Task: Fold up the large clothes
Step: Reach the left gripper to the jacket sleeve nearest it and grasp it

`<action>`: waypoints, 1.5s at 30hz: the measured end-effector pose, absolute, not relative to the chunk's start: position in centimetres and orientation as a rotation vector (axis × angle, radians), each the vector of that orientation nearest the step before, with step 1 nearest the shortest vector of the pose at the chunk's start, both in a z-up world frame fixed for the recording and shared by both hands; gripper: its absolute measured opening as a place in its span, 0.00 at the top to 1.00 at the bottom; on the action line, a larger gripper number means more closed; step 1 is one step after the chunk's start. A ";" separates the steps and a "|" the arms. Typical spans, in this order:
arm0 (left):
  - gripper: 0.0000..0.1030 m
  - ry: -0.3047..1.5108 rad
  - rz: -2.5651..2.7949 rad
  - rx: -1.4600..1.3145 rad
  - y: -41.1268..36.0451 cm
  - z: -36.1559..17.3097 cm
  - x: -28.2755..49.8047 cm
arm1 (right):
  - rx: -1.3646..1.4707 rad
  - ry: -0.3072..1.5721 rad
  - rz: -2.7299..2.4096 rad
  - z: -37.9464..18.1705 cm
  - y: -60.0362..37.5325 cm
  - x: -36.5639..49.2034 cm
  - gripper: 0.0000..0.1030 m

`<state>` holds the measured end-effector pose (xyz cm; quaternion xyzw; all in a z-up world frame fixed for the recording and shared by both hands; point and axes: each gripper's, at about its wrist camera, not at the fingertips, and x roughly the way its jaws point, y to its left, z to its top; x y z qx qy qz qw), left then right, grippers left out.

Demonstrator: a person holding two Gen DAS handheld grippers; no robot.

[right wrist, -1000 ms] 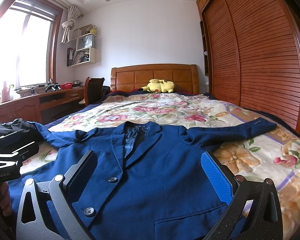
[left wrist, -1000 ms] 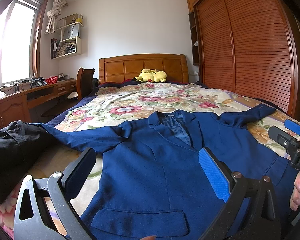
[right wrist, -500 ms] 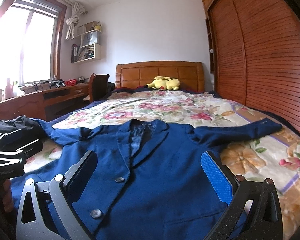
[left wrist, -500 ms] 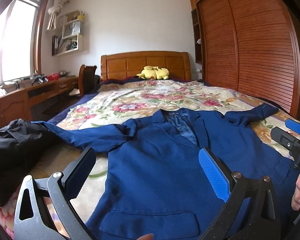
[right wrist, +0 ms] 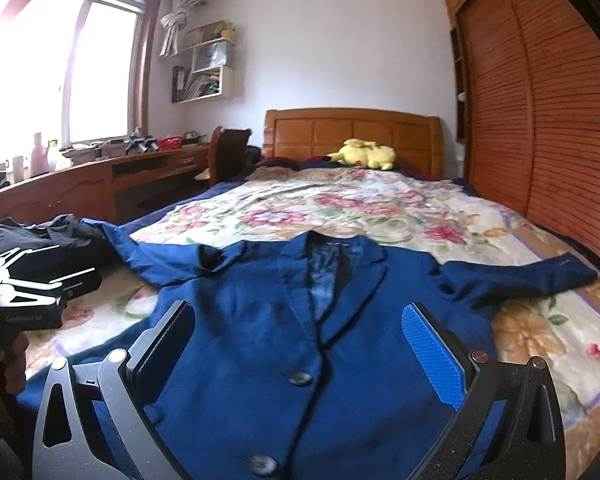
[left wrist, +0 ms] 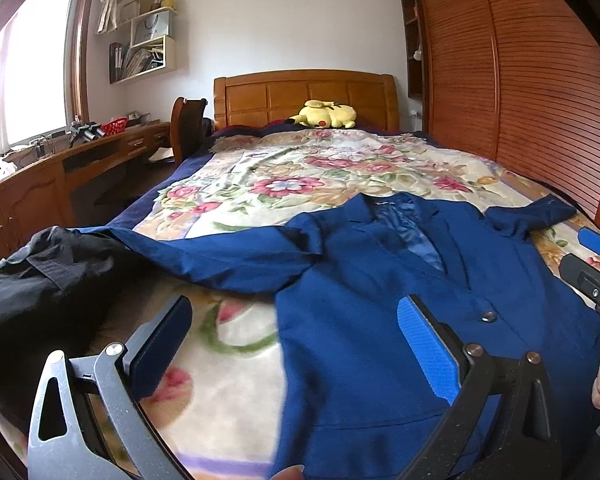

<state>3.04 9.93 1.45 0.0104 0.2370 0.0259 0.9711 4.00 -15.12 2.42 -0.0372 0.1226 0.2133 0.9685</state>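
Note:
A navy blue blazer (left wrist: 380,280) lies front up on the floral bedspread (left wrist: 300,168), both sleeves spread sideways; it fills the right wrist view (right wrist: 260,320) too. My left gripper (left wrist: 296,320) is open and empty, hovering over the blazer's left side and the bare bedspread beside it. My right gripper (right wrist: 300,328) is open and empty above the buttoned front. Each gripper shows at the edge of the other's view: the right one (left wrist: 596,264) and the left one (right wrist: 32,292).
A heap of black clothing (left wrist: 32,280) lies at the bed's left edge under the left sleeve's end. A yellow plush toy (left wrist: 324,114) rests by the headboard. A wooden desk (left wrist: 60,168) and chair stand left; a slatted wardrobe (left wrist: 520,80) lines the right.
Both grippers have shifted left over the blazer and dropped a little. The left view now shows more bare bedspread and the black heap. Both stay open and empty.

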 end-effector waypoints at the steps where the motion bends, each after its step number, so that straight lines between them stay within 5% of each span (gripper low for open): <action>1: 0.00 0.483 0.052 0.022 10.5 1.6 3.3 | -0.078 0.251 0.441 2.7 -14.8 4.2 0.00; 40: 0.10 0.846 0.257 -0.094 23.5 -4.8 21.3 | -0.142 0.391 0.603 2.6 -9.2 13.2 0.00; 45: 0.31 0.890 0.254 -0.096 22.8 -5.4 23.0 | -0.130 0.387 0.611 2.2 -9.3 13.6 0.00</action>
